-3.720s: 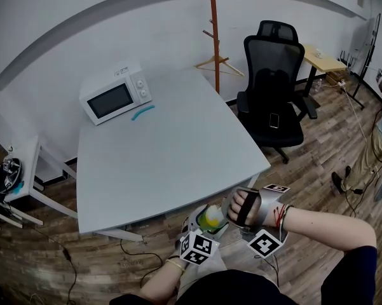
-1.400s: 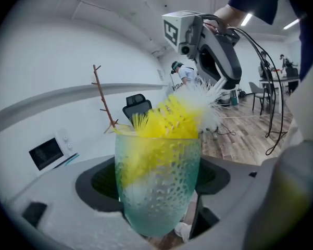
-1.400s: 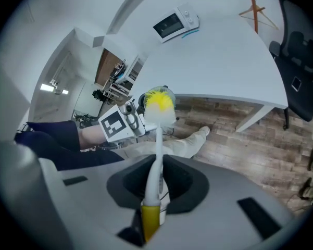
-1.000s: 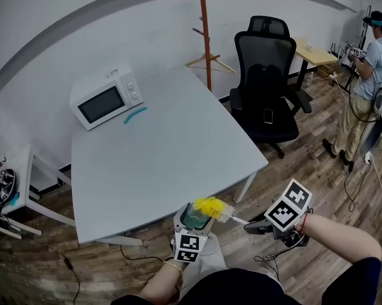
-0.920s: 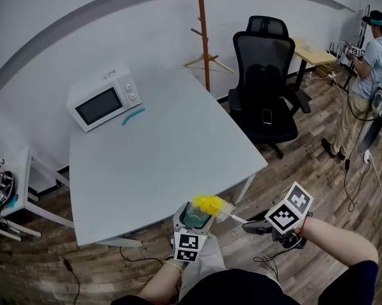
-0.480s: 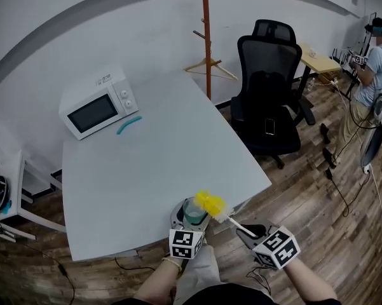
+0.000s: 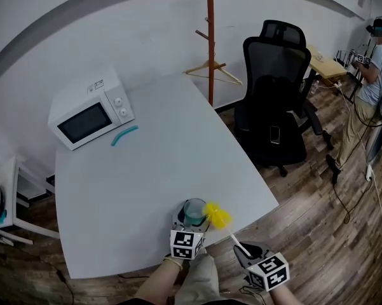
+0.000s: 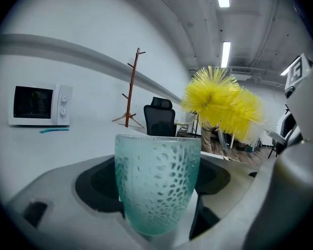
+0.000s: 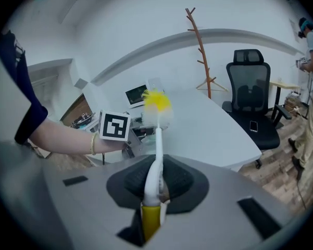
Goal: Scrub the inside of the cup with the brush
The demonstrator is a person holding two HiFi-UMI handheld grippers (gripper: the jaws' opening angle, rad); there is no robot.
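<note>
A frosted green cup [image 8: 157, 184] stands upright between the jaws of my left gripper [image 7: 189, 229], which is shut on it over the table's near edge. In the head view the cup [image 7: 194, 211] shows from above. My right gripper [image 7: 245, 253] is shut on the white handle of a brush [image 9: 157, 155] with a yellow bristle head. The bristle head [image 7: 217, 216] hangs just right of the cup's rim, outside the cup. From the left gripper view the yellow head [image 8: 222, 104] sits above and to the right of the rim.
A white microwave [image 7: 89, 108] and a teal strip [image 7: 124, 135] lie at the far left of the grey table [image 7: 152, 164]. A black office chair [image 7: 276, 100] and an orange coat stand [image 7: 210, 37] are to the right. A person [image 7: 376, 68] stands at far right.
The right gripper has dropped lower and nearer to me. The brush head moved from over the cup's rim to its right side. The cup hand stayed near the table edge.
</note>
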